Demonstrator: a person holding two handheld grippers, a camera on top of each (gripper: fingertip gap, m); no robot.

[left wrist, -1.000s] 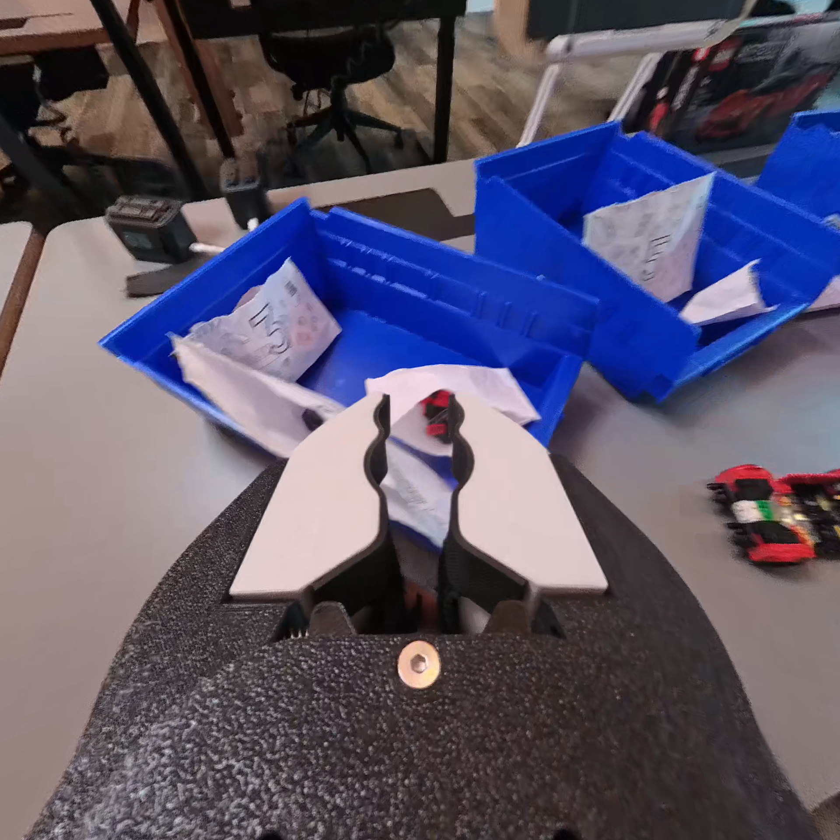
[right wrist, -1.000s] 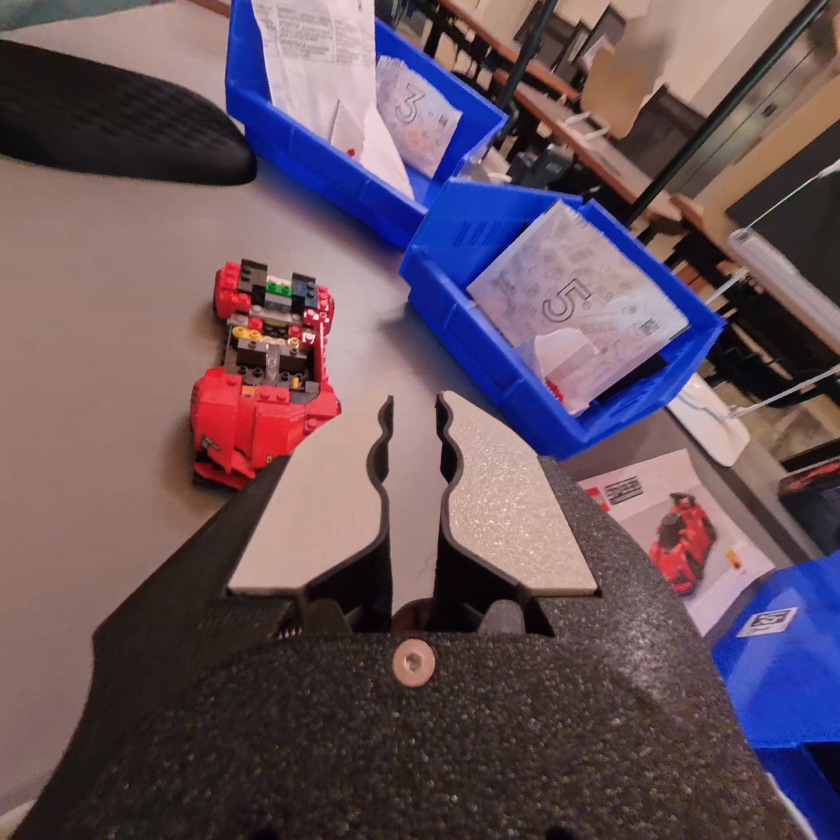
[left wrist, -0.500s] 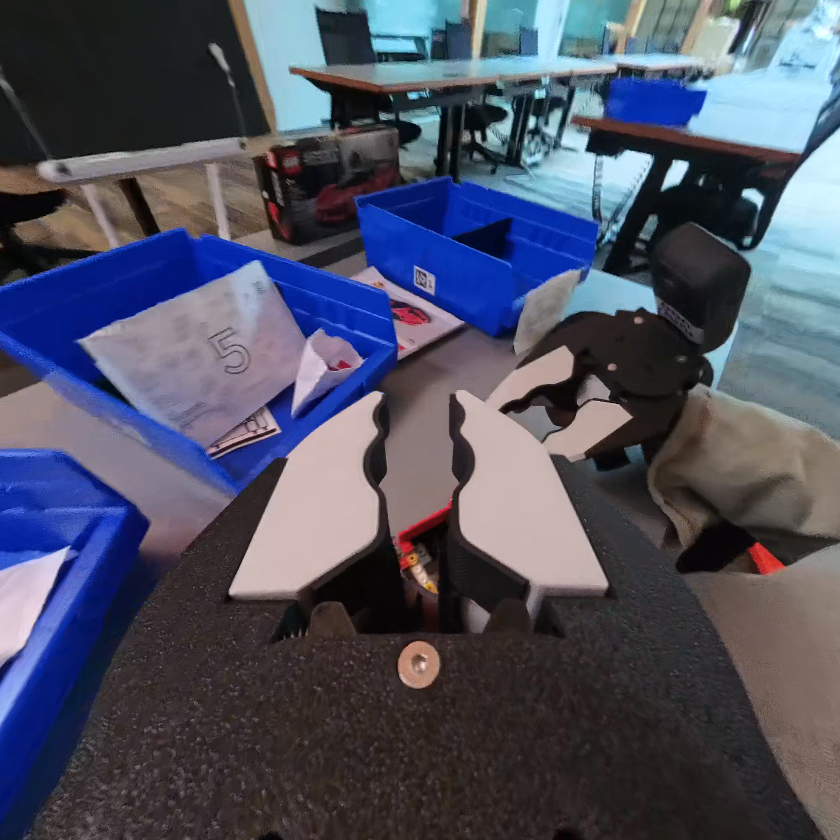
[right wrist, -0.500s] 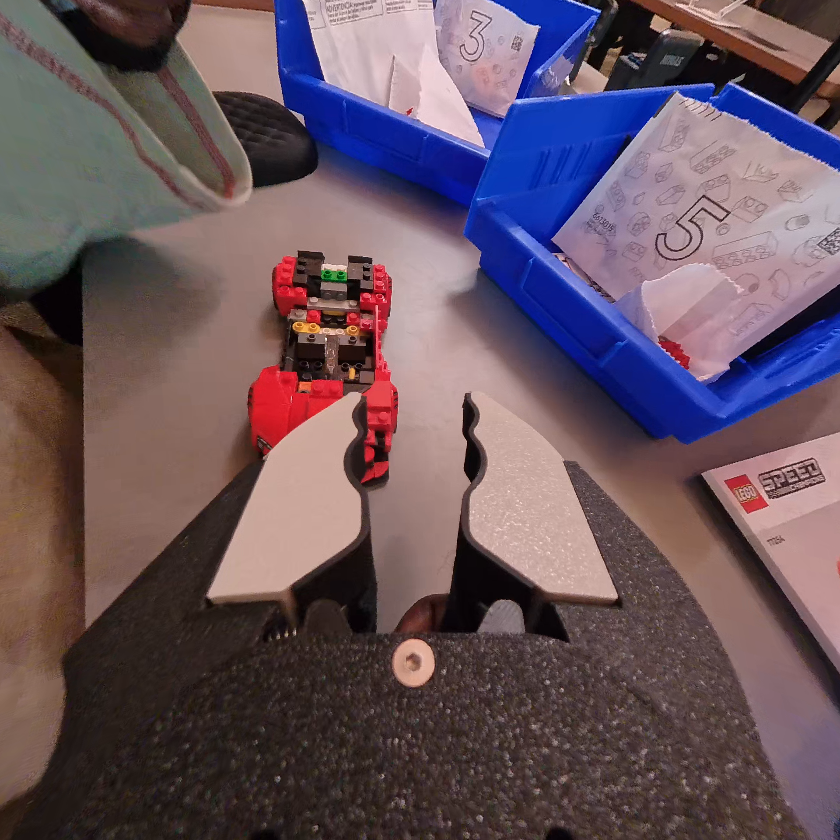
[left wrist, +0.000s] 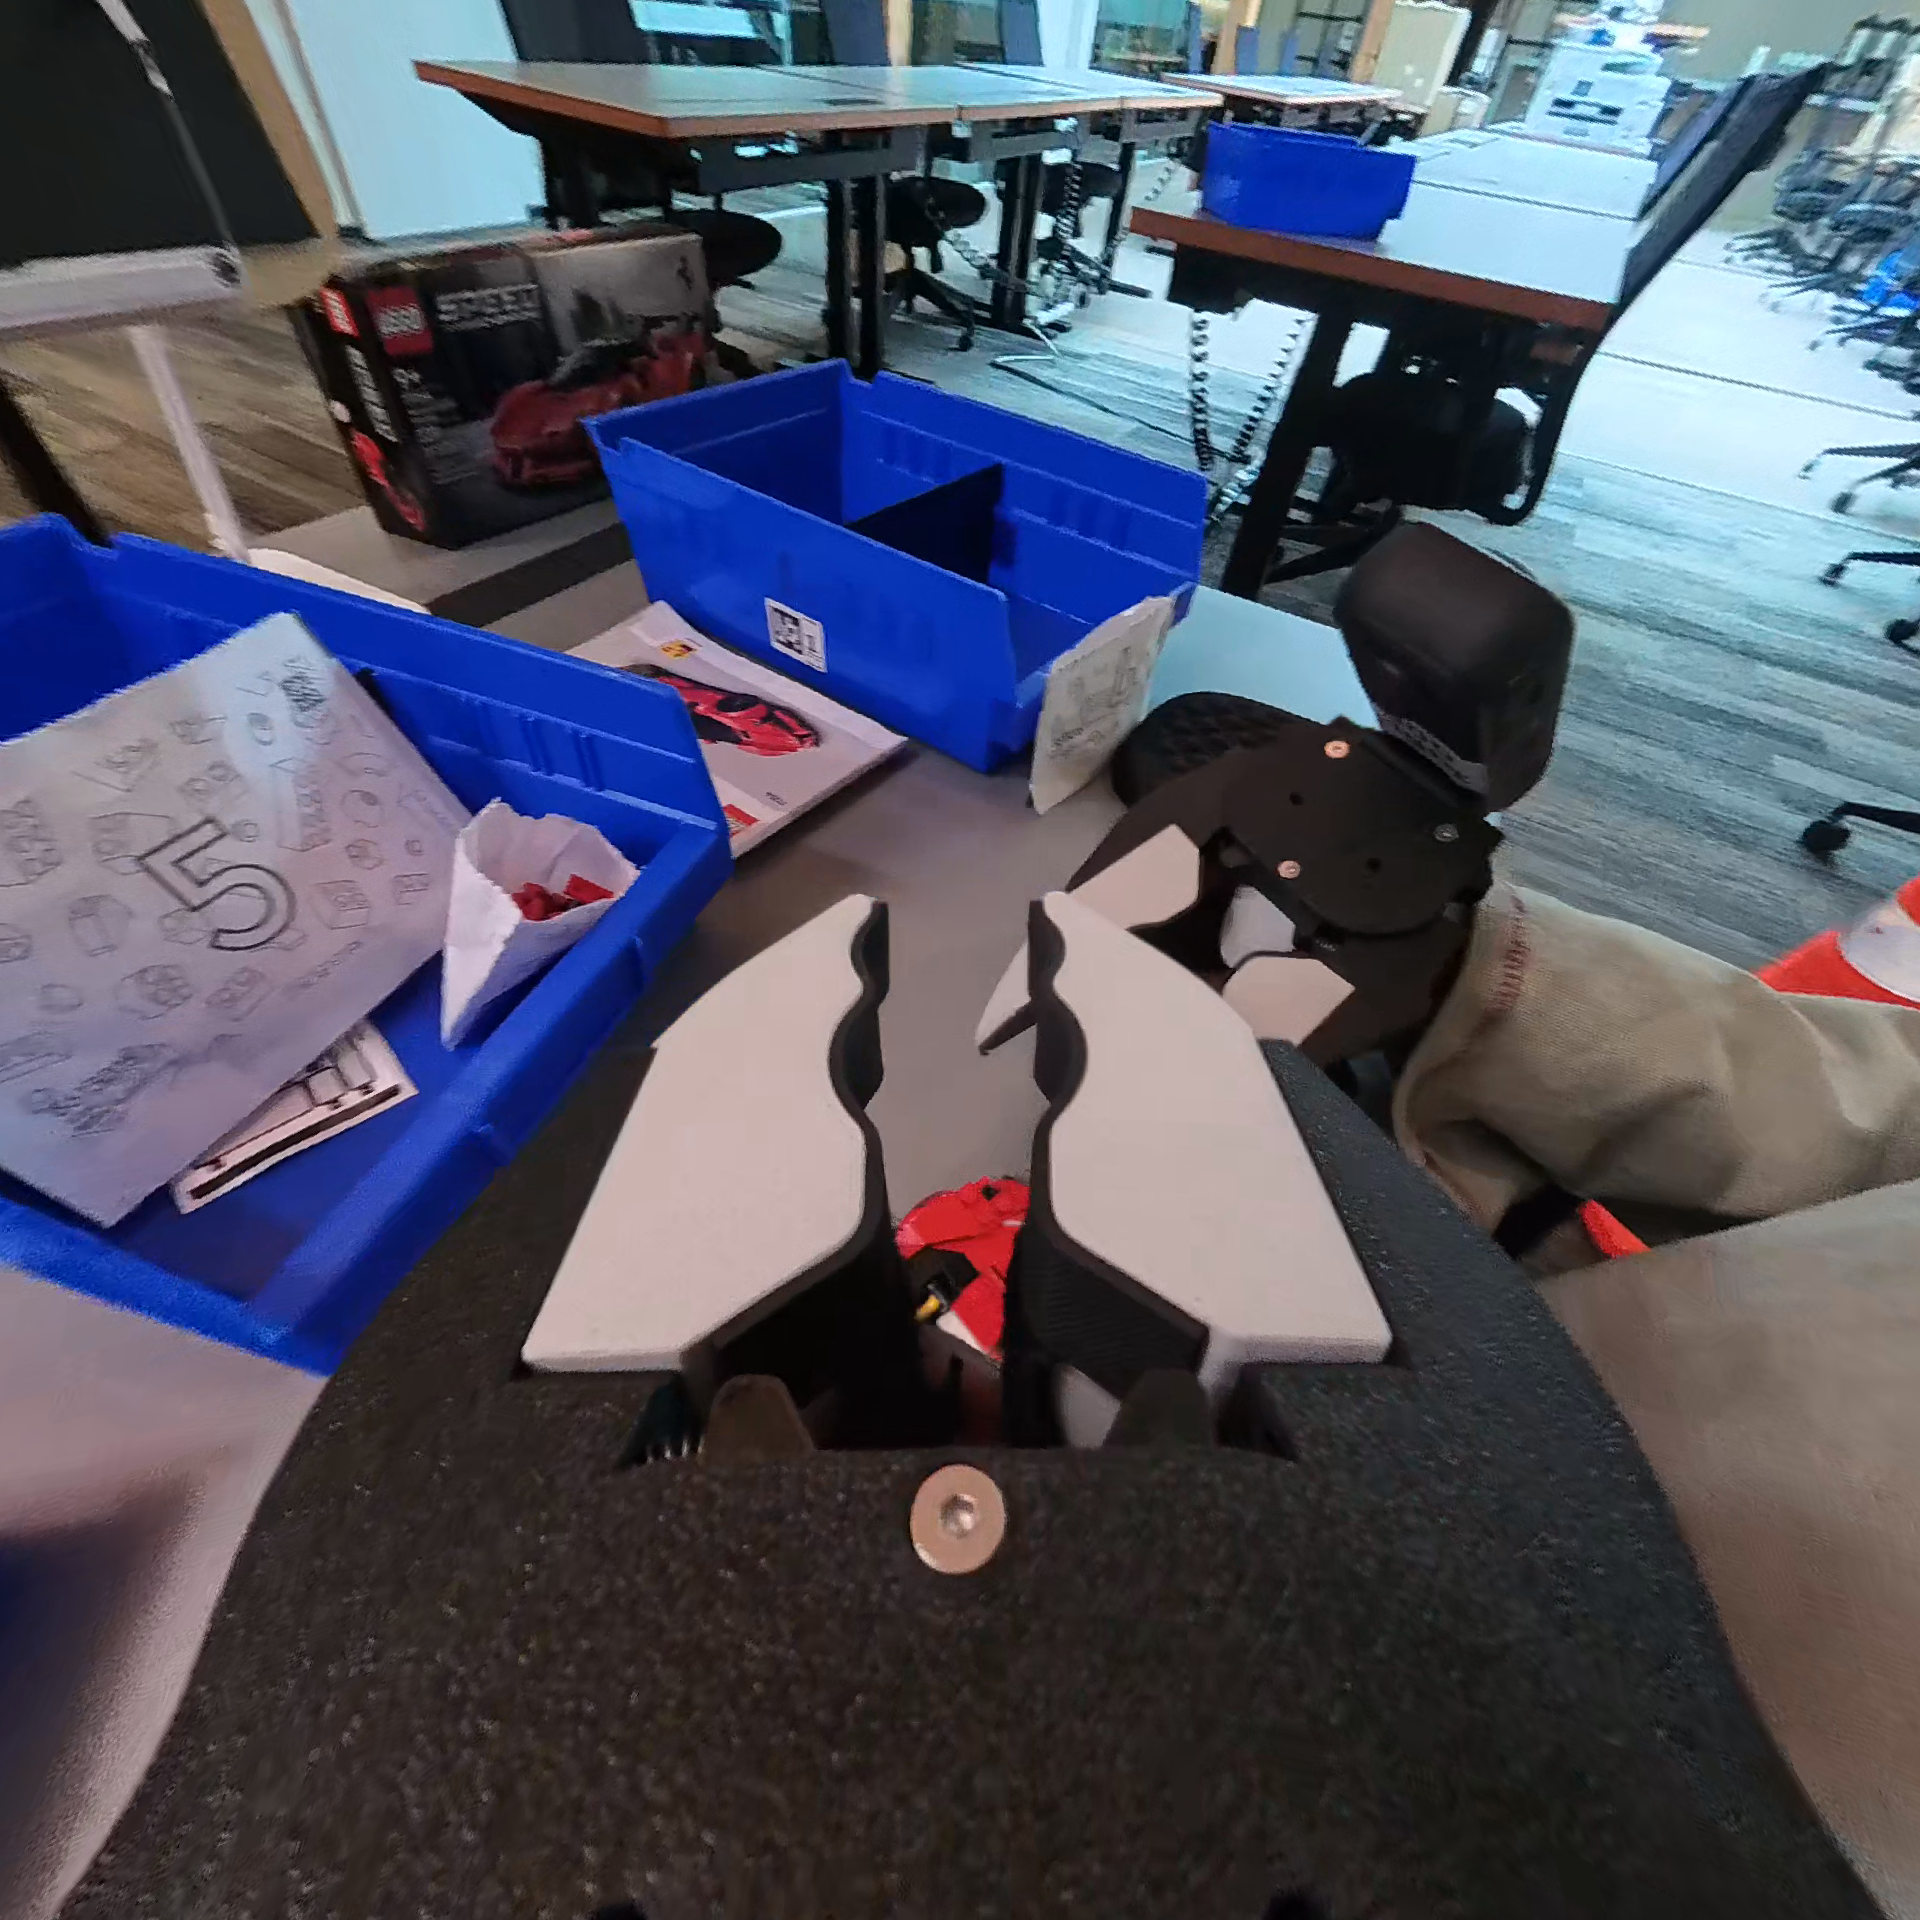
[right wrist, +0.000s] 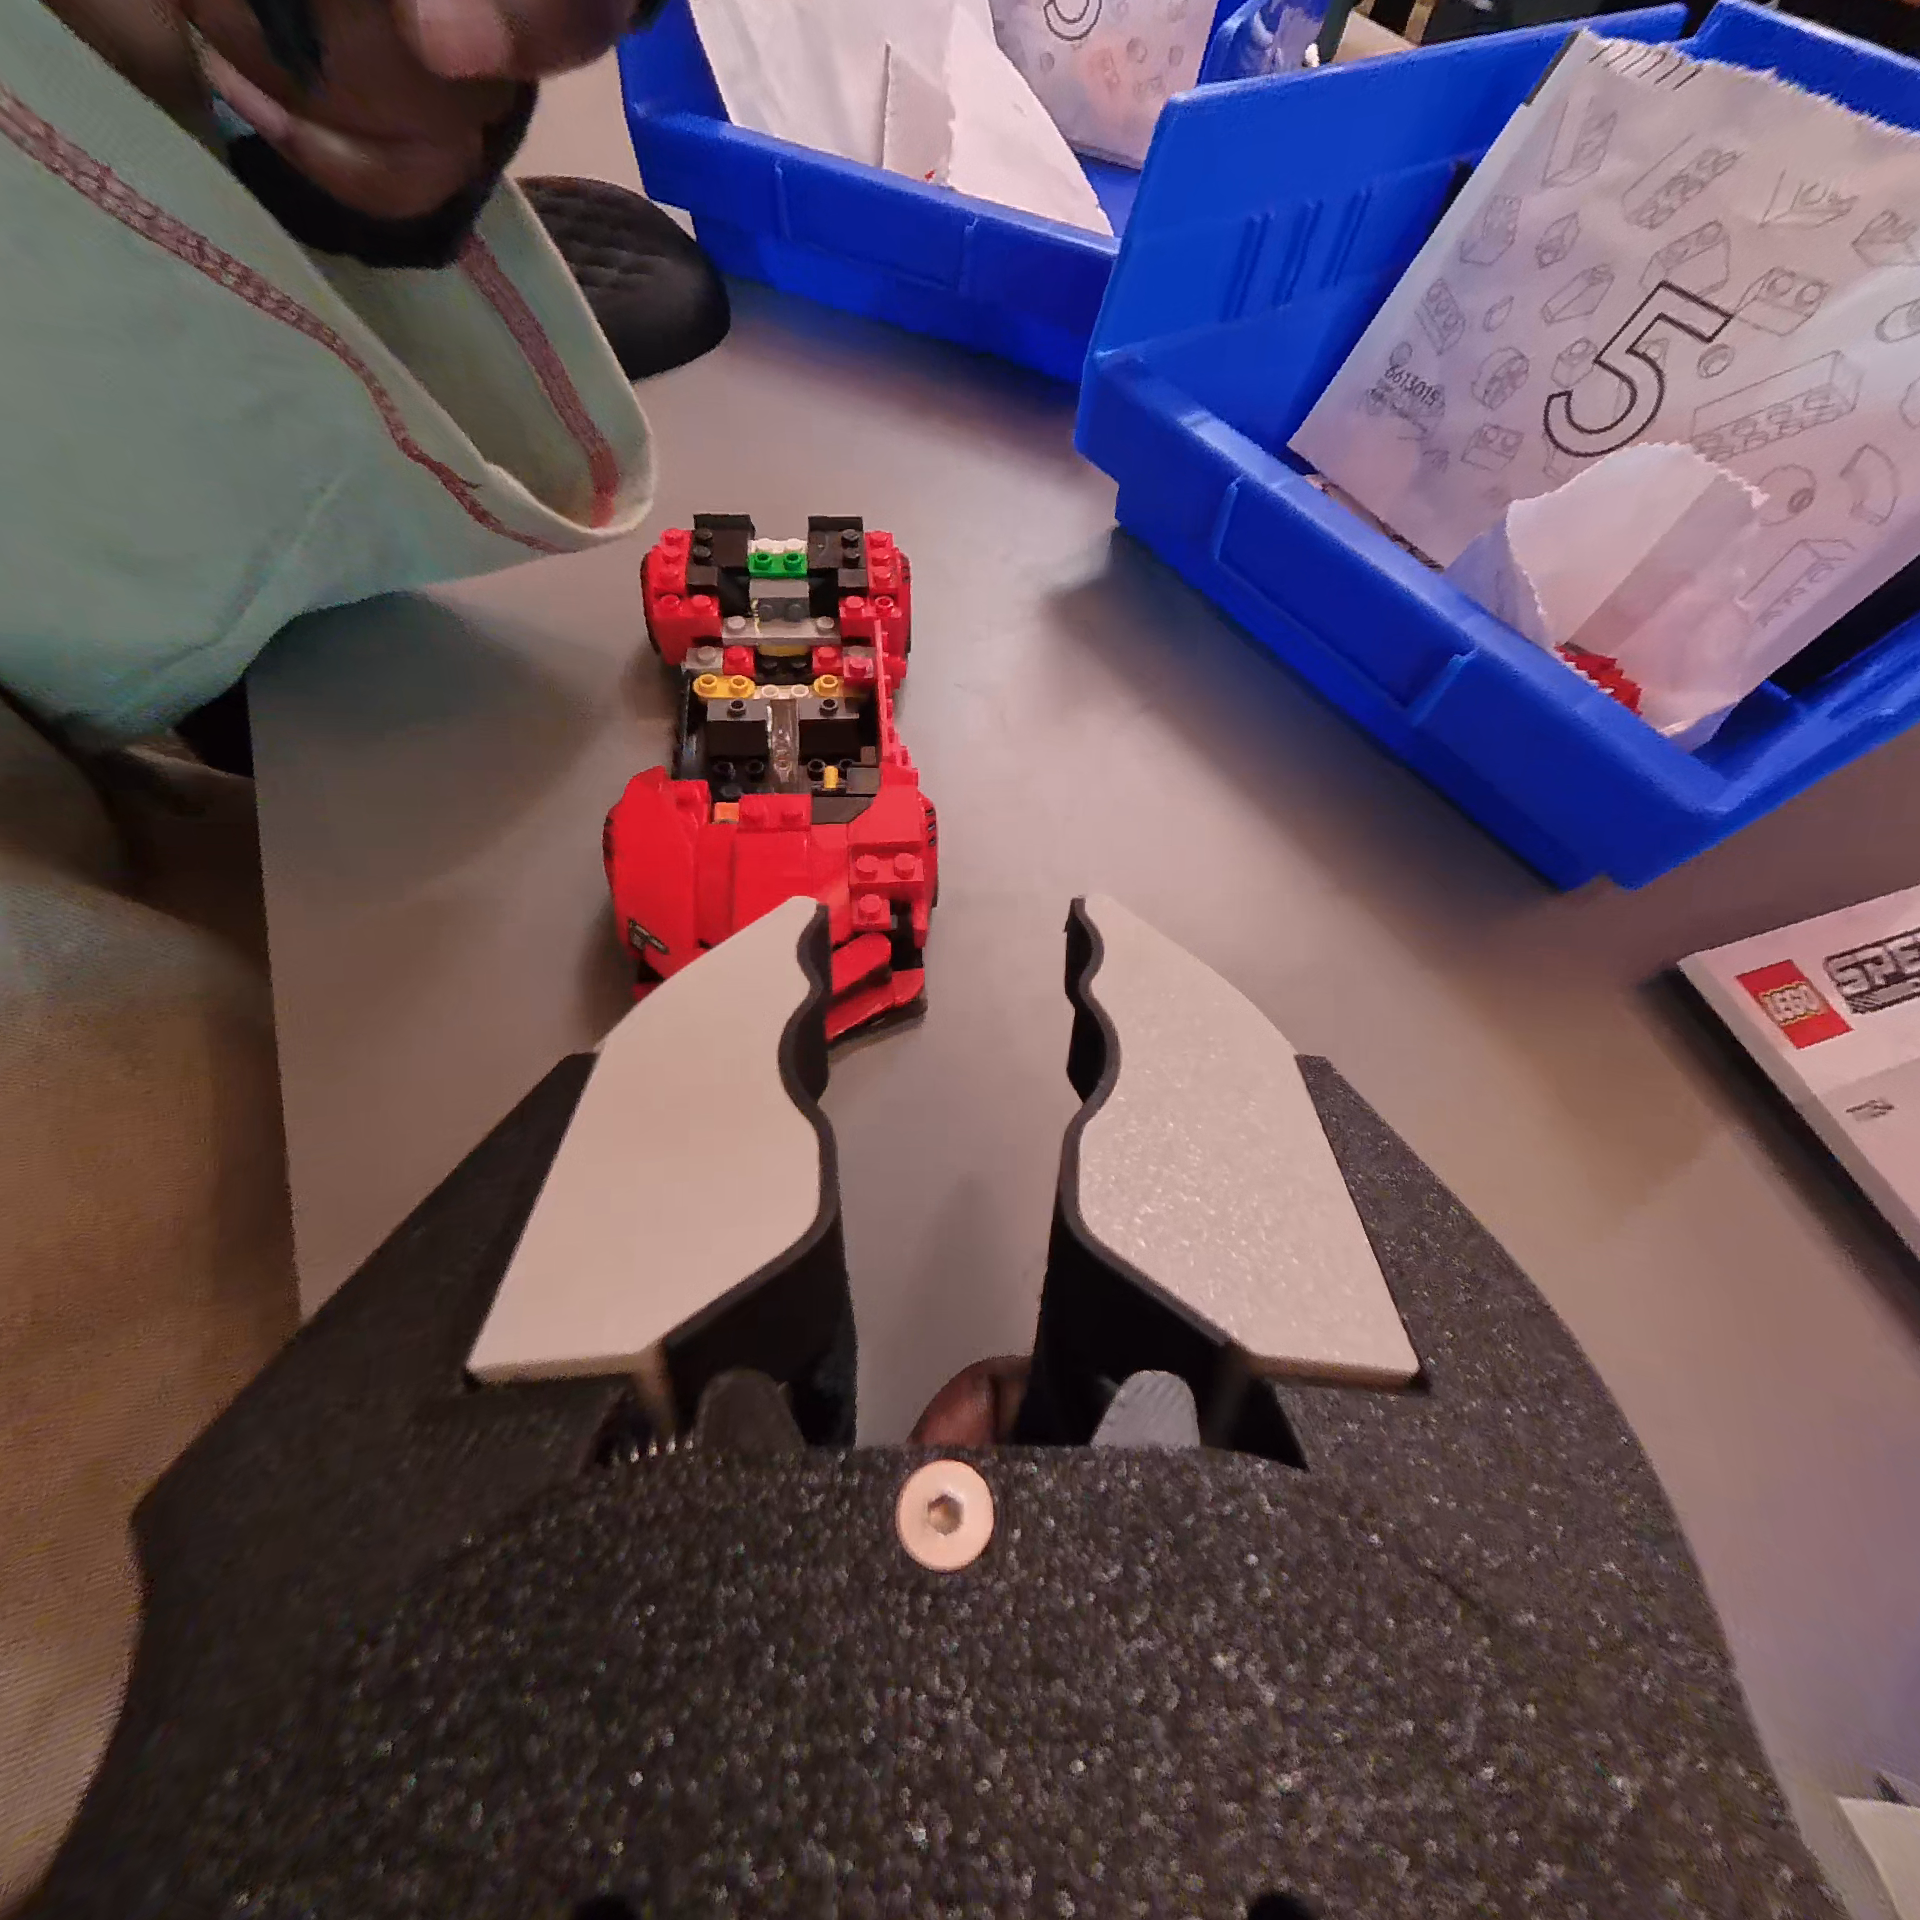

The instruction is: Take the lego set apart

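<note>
The red Lego car [right wrist: 779, 748] stands on the grey table [right wrist: 1039, 727], partly stripped, with black, grey, yellow and green bricks showing on top. My right gripper [right wrist: 945, 935] is open and empty, low over the table just in front of the car's red nose; its left finger overlaps the nose. My left gripper [left wrist: 958, 935] is open a little and empty. It hovers above the car [left wrist: 961, 1247], which shows through the gap near the finger bases. The right gripper's black body [left wrist: 1351, 831] faces it across the table.
A blue bin [right wrist: 1351, 644] with a numbered paper bag and a small white bag of red pieces [left wrist: 530, 904] stands beside the car. An empty divided blue bin [left wrist: 883, 613], an instruction booklet [right wrist: 1849, 1039], the set's box [left wrist: 499, 364] and a sleeve [right wrist: 260, 416] are nearby. The left gripper's tips are roughly 12 cm from the right gripper's.
My left gripper swung from the bin of paper bags over to the car. My right gripper opened wider and moved in line with the car's nose.
</note>
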